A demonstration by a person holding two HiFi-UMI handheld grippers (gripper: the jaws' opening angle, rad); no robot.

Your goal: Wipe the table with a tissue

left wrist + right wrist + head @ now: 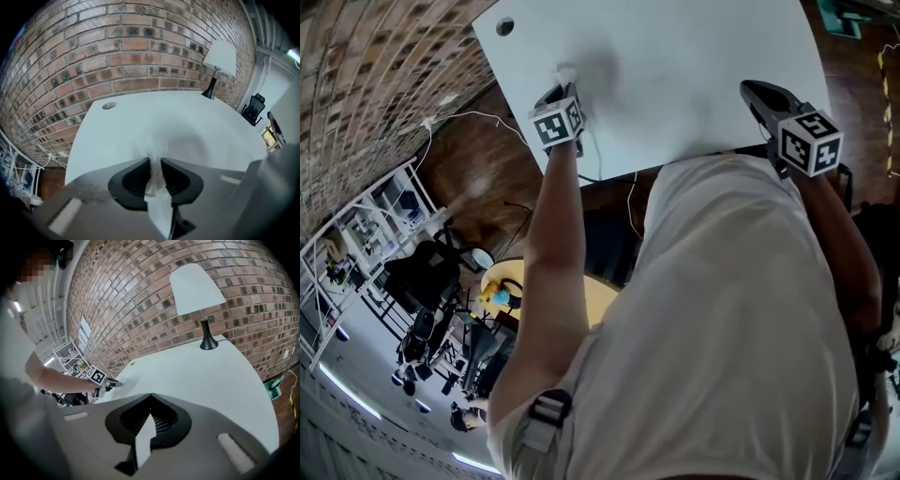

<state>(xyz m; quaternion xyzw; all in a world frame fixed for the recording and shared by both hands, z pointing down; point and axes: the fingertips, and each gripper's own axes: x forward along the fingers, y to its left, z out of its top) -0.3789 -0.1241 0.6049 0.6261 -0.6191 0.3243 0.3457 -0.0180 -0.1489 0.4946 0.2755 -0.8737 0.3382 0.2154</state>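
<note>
One tissue pinched in left tool, touching table.

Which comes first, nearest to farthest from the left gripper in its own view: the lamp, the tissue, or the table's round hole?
1. tissue, pinched in its fingers.
2. round hole, ahead on the left.
3. lamp, far right corner.

Tissue tip blurred; table far edge cropped.
</note>
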